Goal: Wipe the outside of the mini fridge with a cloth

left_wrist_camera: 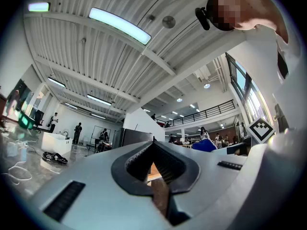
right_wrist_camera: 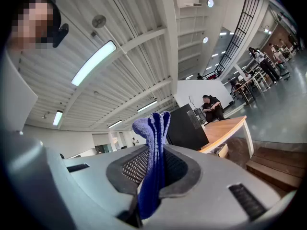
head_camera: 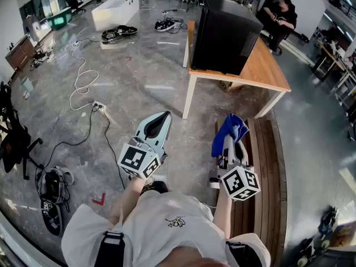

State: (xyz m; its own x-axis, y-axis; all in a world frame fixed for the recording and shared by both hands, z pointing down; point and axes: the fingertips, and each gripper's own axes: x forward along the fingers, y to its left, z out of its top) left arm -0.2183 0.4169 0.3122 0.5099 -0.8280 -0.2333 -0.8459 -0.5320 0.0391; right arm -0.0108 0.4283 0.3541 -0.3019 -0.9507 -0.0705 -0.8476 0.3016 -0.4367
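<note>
Grey workshop floor lies between a person and the black mini fridge [head_camera: 225,35], which stands on a wooden tabletop [head_camera: 267,74] well ahead. Short of the fridge, the right gripper [head_camera: 231,141] has its fingers [right_wrist_camera: 129,169] clamped on a blue cloth [right_wrist_camera: 152,143], while the left gripper [head_camera: 162,121] is closed on nothing. Wiping appears not yet begun; the next move calls for walking up and pressing the cloth to the casing. Cables [head_camera: 83,85] trail left of the fridge, a wooden bench [head_camera: 270,166] lies on its near side, and a seated person [head_camera: 281,16] is behind it.

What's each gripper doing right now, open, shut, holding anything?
Left gripper: shut, nothing between its jaws.
Right gripper: shut on the blue cloth.
</note>
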